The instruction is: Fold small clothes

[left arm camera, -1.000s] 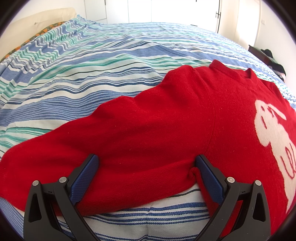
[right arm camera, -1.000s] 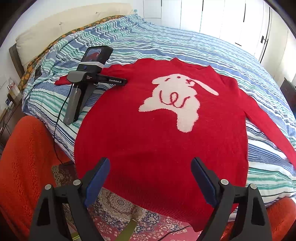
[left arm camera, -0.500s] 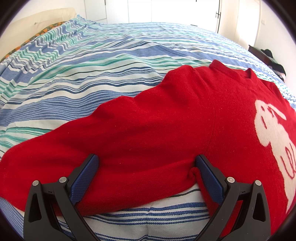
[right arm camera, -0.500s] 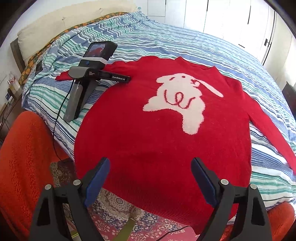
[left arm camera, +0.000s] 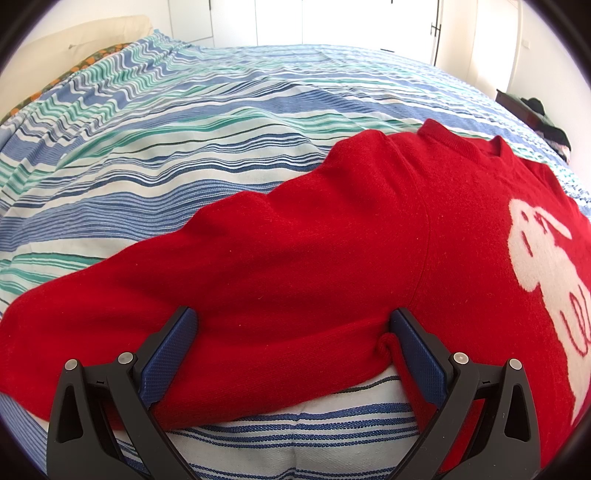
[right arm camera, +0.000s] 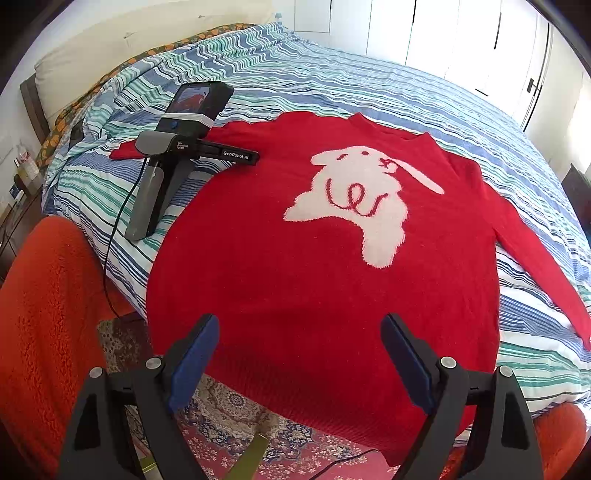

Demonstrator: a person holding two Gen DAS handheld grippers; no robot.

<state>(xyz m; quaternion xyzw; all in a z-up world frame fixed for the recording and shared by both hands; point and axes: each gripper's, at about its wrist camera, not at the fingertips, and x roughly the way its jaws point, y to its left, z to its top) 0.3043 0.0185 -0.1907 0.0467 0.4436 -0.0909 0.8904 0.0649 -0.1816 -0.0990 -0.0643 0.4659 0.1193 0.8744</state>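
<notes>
A red sweater (right arm camera: 295,266) with a white rabbit (right arm camera: 354,199) lies face up and spread flat on the striped bed (right arm camera: 332,81). Its hem hangs over the near edge. My right gripper (right arm camera: 299,332) hovers open above the hem, with nothing between its fingers. In the right wrist view the left gripper's handle (right arm camera: 147,206) rests on the bed at the sweater's left sleeve, with no hand on it. My left gripper (left arm camera: 293,325) stands open astride that sleeve (left arm camera: 258,295). Its right finger (left arm camera: 413,347) touches a small fold by the armpit.
A cream pillow (right arm camera: 129,40) lies at the head of the bed. Orange fuzzy fabric (right arm camera: 48,314) sits at the lower left and right, over a patterned rug (right arm camera: 229,417). A black cable (right arm camera: 110,258) runs down from the left gripper. White wardrobe doors (right arm camera: 443,33) stand behind.
</notes>
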